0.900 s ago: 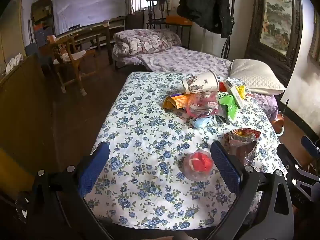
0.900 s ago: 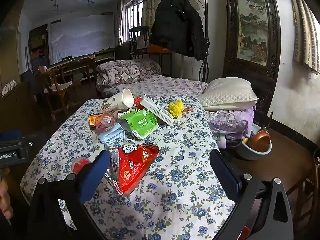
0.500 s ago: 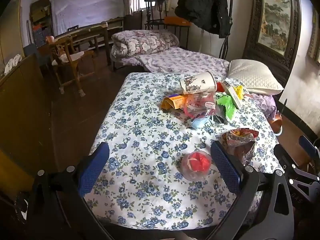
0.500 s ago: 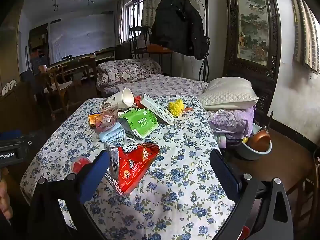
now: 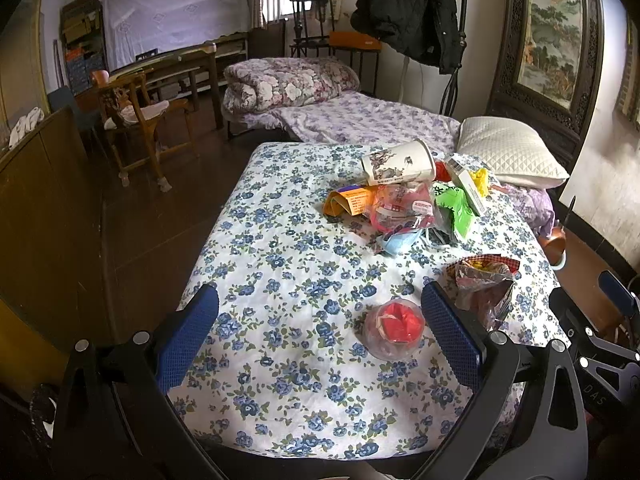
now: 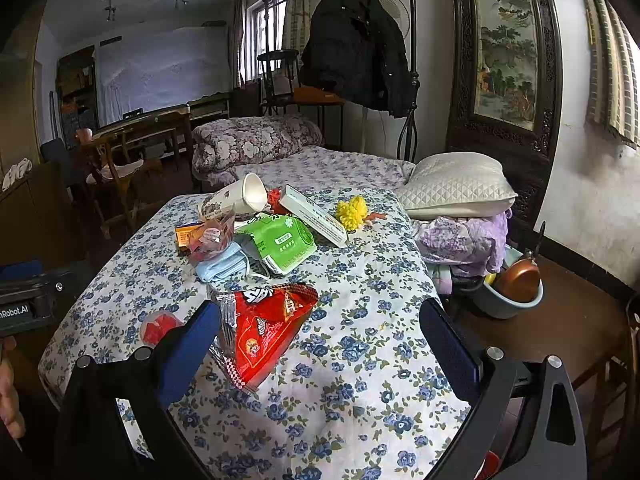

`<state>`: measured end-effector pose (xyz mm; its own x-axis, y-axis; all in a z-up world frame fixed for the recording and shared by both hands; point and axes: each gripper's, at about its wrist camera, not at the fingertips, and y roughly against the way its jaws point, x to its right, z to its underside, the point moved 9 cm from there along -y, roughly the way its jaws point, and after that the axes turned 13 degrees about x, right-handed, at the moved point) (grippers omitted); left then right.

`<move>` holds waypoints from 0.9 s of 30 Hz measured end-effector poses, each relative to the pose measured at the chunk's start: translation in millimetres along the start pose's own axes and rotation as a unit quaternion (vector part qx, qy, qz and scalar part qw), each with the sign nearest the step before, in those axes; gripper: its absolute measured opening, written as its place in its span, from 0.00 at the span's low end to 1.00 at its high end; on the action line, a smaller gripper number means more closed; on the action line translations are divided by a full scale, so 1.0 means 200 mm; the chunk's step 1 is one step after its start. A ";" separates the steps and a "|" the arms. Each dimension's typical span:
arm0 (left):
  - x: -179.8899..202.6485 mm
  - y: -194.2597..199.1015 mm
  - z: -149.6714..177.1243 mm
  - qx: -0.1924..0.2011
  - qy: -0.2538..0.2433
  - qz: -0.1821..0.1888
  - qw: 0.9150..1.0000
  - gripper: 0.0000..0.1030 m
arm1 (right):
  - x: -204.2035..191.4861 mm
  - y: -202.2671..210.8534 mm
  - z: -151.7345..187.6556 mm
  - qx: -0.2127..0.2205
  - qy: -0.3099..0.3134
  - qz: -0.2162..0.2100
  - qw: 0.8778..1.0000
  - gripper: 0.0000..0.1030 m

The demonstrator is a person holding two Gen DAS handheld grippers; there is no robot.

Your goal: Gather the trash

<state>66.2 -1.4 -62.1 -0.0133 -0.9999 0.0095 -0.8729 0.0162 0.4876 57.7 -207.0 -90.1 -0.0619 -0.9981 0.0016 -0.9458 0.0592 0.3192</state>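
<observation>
Trash lies on a blue-flowered table cover (image 5: 280, 264). Nearest my left gripper (image 5: 320, 336) is a clear plastic cup with red inside (image 5: 394, 328), just inside its right finger; the gripper is open and holds nothing. A red snack bag (image 6: 264, 328) lies in front of my right gripper (image 6: 320, 348), which is also open and empty. Farther back sit a tipped paper cup (image 6: 236, 200), a green wipes pack (image 6: 284, 242), a blue face mask (image 6: 222, 266), an orange packet (image 5: 350, 200), a white box (image 6: 316, 220) and a yellow pompom (image 6: 352, 212).
A bed with a rolled floral quilt (image 5: 288, 80) and a white pillow (image 6: 456, 184) stands behind the table. A basin with a copper pan (image 6: 516, 284) sits on a wooden stool at right. Wooden chair (image 5: 136, 120) and dark floor lie to the left.
The left wrist view has drifted slightly, so the table and trash sit a little lower-left. The right view is nearly unchanged. Both grippers stay open.
</observation>
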 end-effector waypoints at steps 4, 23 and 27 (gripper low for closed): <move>0.00 0.00 0.00 0.000 -0.001 0.000 1.000 0.94 | -0.02 0.00 0.01 -0.001 0.000 0.000 1.000 0.95; 0.00 -0.01 0.01 -0.002 0.000 0.001 1.000 0.94 | -0.01 0.00 0.02 -0.001 -0.001 0.001 1.000 0.95; 0.00 -0.01 0.01 -0.001 -0.001 0.000 1.000 0.94 | -0.01 0.00 0.02 -0.002 -0.001 0.001 1.000 0.95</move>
<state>66.5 -1.7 -65.1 -0.0152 -0.9999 0.0079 -0.8715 0.0171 0.4901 56.8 -204.8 -93.9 -0.0634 -0.9980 0.0008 -0.9448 0.0603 0.3222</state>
